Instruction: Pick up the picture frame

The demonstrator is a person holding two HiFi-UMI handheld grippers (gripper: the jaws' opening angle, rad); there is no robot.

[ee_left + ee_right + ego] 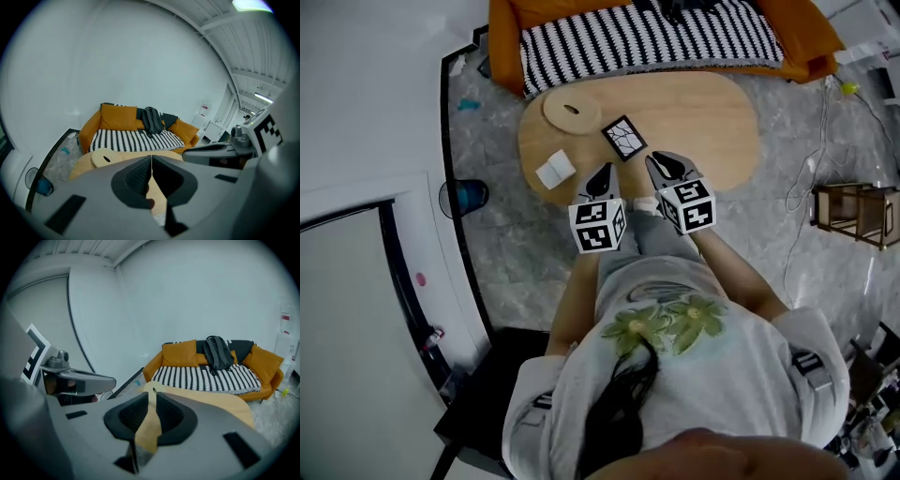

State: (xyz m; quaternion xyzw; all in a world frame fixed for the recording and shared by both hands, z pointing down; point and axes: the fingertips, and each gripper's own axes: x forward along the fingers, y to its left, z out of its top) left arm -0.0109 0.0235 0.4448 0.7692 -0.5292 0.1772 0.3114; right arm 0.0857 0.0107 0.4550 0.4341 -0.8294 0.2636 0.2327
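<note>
Orange upholstery under a black-and-white striped throw marks the sofa (pixel 647 37), the largest body, soft and matte. Before it stands the table (pixel 722 131), 1 rounded slab of pale, smooth wood. My 2 tools hang over its near edge. The left tool (pixel 151 161) is clenched, ribbed pads together on nothing. The right tool (pixel 152 404) is released, its pads a little apart with only bare table showing through the gap. A round wooden board (pixel 572 110) with 1 slot lies flat on the sofa side. The picture frame (pixel 624 138) lies flat near the table's middle, just ahead of both tools and touching neither: a small dark rectangular rim round a pale, crack-patterned face. I judge it light and stiff, its face possibly glazed, hence slippery and fragile. It is best pinched across 1 rim edge. A small white block (pixel 555 171) sits to its left.
</note>
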